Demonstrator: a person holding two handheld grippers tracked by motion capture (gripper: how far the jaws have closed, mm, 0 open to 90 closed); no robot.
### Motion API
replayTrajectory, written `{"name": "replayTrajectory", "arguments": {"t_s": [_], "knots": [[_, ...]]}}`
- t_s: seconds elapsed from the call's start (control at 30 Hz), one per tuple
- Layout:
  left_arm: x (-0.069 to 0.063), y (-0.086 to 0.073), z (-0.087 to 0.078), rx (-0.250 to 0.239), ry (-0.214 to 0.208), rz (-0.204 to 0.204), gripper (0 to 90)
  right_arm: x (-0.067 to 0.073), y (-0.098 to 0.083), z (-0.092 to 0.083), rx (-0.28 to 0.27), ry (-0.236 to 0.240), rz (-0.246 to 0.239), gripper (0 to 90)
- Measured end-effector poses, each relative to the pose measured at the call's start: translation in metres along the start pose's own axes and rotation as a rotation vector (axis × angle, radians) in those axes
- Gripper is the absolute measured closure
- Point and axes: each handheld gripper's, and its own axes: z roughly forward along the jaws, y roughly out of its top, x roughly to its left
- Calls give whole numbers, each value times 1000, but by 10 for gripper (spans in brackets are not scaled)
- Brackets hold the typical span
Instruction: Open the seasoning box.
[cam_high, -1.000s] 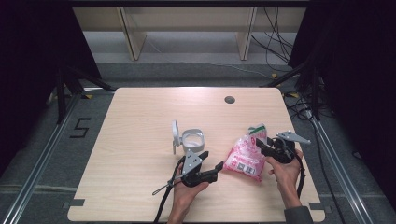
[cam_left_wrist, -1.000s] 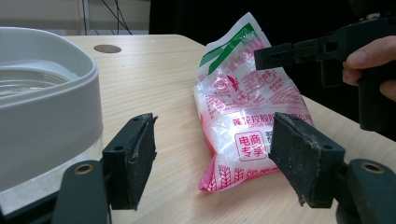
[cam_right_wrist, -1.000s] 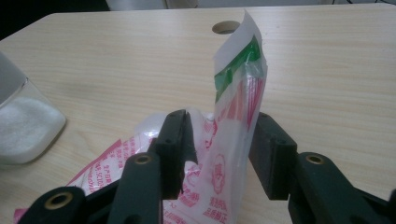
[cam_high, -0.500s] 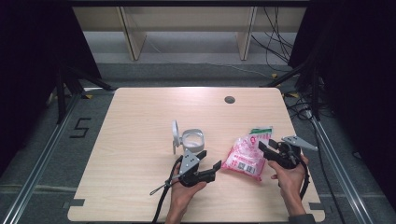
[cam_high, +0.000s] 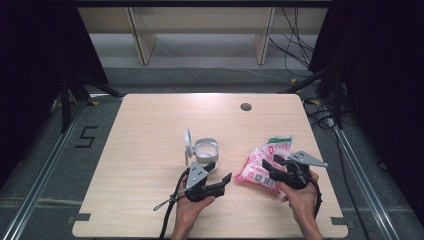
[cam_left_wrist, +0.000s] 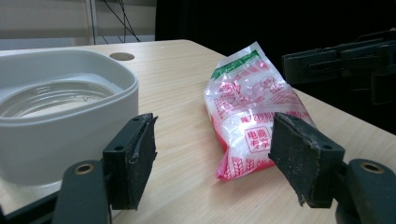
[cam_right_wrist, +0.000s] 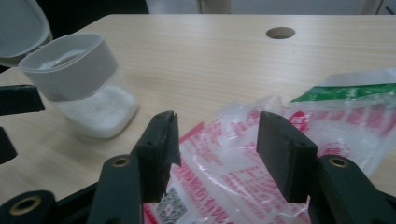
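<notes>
The right gripper (cam_high: 270, 168) has slid in closer over the last second, and now its jaws hang spread right over the near end of the pink bag (cam_high: 262, 165), one to each side of the crinkled plastic as the right gripper view has it, not pinching yet. The bag (cam_right_wrist: 280, 154) lies flat on the table (cam_high: 150, 130), toward the right edge, its green-striped top pointing away from the person. It hasn't budged; a second ago it lay in the same spot.

Over on the left, the left gripper (cam_high: 224, 181) has held its place low on the table, jaws spread wide, nothing between them. Its own view looks straight at the bag (cam_left_wrist: 252, 107), with the white container (cam_left_wrist: 60, 116) just off to its side. The container (cam_high: 206, 150) stands open, its lid (cam_high: 188, 146) flipped upright behind it, something white in the bottom.

So the approach looks finished on the right side. My guess is the grab comes next: close on the bag, lift, and get it toward that open container.
</notes>
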Motion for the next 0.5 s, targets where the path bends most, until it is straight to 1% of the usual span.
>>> {"name": "replayTrajectory", "arguments": {"t_s": [0.03,0.07,0.1,0.13,0.17,0.2,0.23,0.27,0.3,0.33,0.37,0.4,0.43,0.47,0.5], "knots": [[0,0,-2,9,8,6,307,1,-1,2,-6,18,-12,472],[0,0,-3,10,12,0,308,3,-2,3,-2,33,-19,470],[2,0,-3,6,13,9,308,4,-3,3,-1,19,-30,469],[2,0,-3,5,13,-2,309,7,-4,3,4,25,-27,468],[3,1,-5,18,18,7,312,6,-4,4,8,35,-44,467],[4,1,-5,19,17,8,312,10,-5,5,10,38,-21,464],[5,1,-6,29,29,4,312,10,-5,4,26,41,-34,464],[6,1,-8,33,33,10,312,12,-6,4,21,48,-21,463],[7,1,-8,28,32,2,314,13,-7,5,27,63,-16,462],[7,0,-10,32,40,-8,317,11,-7,6,18,57,-51,461],[9,1,-11,27,23,15,319,12,-7,5,33,38,-72,460],[9,1,-14,34,34,1,324,16,-8,4,39,60,-23,460],[9,1,-15,28,35,-14,340,15,-8,6,27,71,-55,459],[9,1,-16,36,36,-1,349,15,-8,5,35,67,-65,459],[11,2,-18,41,31,31,349,19,-9,4,42,57,-42,455]]}}
